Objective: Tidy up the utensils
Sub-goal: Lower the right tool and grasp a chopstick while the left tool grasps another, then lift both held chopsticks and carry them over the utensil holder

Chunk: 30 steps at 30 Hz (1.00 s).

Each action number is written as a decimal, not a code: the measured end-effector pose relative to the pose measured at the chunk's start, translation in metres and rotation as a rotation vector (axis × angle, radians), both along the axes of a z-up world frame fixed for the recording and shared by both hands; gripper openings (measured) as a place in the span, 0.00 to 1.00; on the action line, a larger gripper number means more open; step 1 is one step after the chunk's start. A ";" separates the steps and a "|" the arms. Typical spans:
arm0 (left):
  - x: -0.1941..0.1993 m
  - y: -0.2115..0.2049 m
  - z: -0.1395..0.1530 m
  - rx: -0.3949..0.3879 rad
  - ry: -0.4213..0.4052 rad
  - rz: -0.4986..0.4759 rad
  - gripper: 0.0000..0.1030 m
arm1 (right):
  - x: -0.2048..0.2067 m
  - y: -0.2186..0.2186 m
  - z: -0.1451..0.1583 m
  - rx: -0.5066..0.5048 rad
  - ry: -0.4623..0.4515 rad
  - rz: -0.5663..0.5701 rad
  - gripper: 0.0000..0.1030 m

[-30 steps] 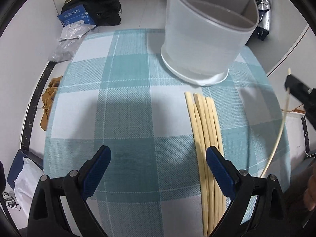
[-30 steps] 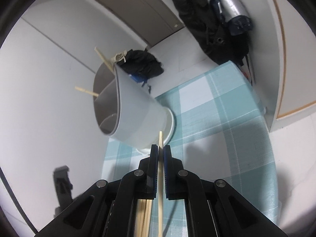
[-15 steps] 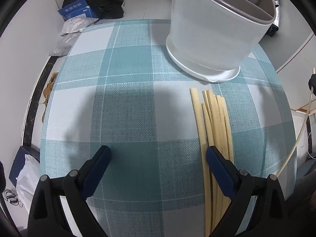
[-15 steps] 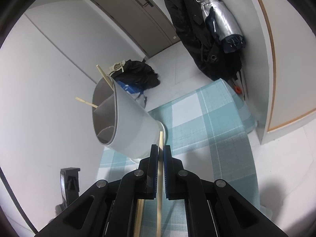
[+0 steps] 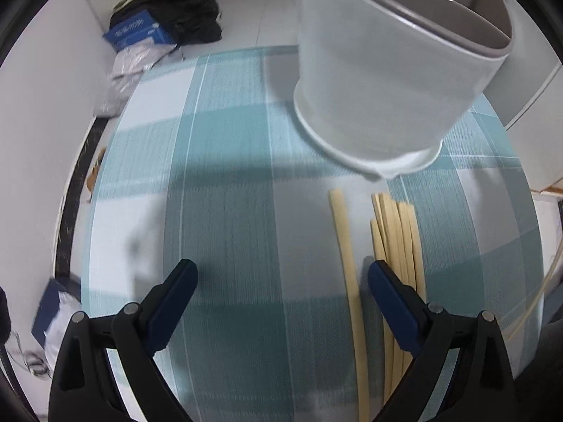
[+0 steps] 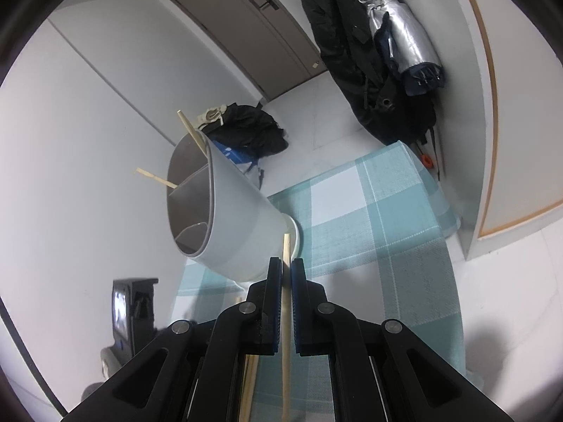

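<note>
Whereas a second ago the loose chopsticks lay in one tight row, one chopstick (image 5: 346, 256) now lies apart to the left of the bundle of chopsticks (image 5: 399, 235), and the holder (image 5: 383, 81) looms larger in the left wrist view. Left tongs (image 5: 281, 277) stand wide with nothing between them, poised above the checked cloth (image 5: 225, 218) that covers the surface; the right-hand blue pad (image 5: 394, 304) overlaps the bundle in the picture, though contact cannot be told. Right tongs (image 6: 286, 274) remain clamped narrow on a single chopstick (image 6: 286, 246), whose tip shows in front of the holder's base. Two further chopsticks (image 6: 191, 132) lean out of the divided holder.

Room, left to right: a white wall, a dark bag (image 6: 246, 130) and blue box (image 5: 137, 30) on the floor, a brown door (image 6: 253, 24), then hanging coats and a silver umbrella (image 6: 404, 31).

Left of the lone chopstick the cloth is bare out to its left edge; the holder stands near the far edge, and the bundle lies near the right edge.
</note>
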<state>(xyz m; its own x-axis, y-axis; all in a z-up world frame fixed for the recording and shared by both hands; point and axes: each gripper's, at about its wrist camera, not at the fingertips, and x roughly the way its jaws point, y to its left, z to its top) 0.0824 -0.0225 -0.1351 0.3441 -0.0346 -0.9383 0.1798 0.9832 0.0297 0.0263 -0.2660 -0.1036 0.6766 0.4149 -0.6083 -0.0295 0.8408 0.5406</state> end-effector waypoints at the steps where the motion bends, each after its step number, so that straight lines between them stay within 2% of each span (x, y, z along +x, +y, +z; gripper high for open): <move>1: 0.002 0.000 0.000 0.006 -0.008 -0.002 0.91 | 0.001 -0.001 0.000 -0.001 0.000 0.002 0.04; 2: 0.005 0.000 0.000 0.011 -0.013 -0.003 0.90 | 0.001 -0.001 0.000 -0.001 0.000 0.000 0.04; 3: 0.007 0.001 0.001 0.005 -0.014 -0.001 0.85 | 0.001 -0.002 0.001 0.000 -0.001 -0.005 0.04; 6: 0.014 0.002 0.004 -0.060 0.014 0.016 0.58 | 0.003 -0.005 0.001 0.008 0.000 -0.017 0.04; 7: 0.015 0.000 0.005 -0.059 0.022 0.012 0.48 | 0.003 -0.005 0.001 0.011 0.001 -0.019 0.04; 8: 0.017 -0.004 0.007 -0.061 0.036 -0.010 0.43 | 0.004 -0.005 0.001 0.014 0.003 -0.018 0.04; 9: 0.017 -0.006 0.008 -0.061 0.038 -0.019 0.32 | 0.004 -0.005 0.001 0.013 0.002 -0.018 0.04; 11: 0.016 -0.013 0.009 -0.057 0.043 -0.039 0.17 | 0.002 -0.004 0.004 0.006 -0.010 -0.019 0.04; 12: 0.014 -0.017 0.009 -0.060 0.048 -0.048 0.06 | 0.002 -0.004 0.005 0.003 -0.013 -0.018 0.04; 15: 0.011 -0.022 0.011 -0.049 0.052 -0.054 0.03 | 0.001 -0.002 0.006 -0.006 -0.019 -0.018 0.04; 17: 0.009 -0.019 0.013 -0.099 0.060 -0.042 0.03 | 0.000 0.001 0.007 -0.019 -0.022 -0.007 0.04; 19: 0.007 -0.016 0.020 -0.105 0.032 -0.028 0.03 | -0.003 0.004 0.010 -0.031 -0.036 0.011 0.04; 25: -0.014 -0.001 0.059 -0.178 -0.086 -0.006 0.03 | -0.014 0.015 0.023 -0.072 -0.107 0.042 0.04; 27: -0.025 -0.001 0.077 -0.188 -0.157 -0.016 0.03 | -0.018 0.020 0.028 -0.086 -0.133 0.054 0.04; 30: -0.045 0.004 0.102 -0.253 -0.237 -0.029 0.03 | -0.026 0.029 0.034 -0.106 -0.169 0.074 0.04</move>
<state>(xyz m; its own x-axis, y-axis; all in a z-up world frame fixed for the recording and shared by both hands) 0.0372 -0.0182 -0.0332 0.5464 -0.2690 -0.7931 0.2255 0.9593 -0.1700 -0.0001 -0.2368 -0.0693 0.7429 0.4072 -0.5313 -0.1764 0.8847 0.4314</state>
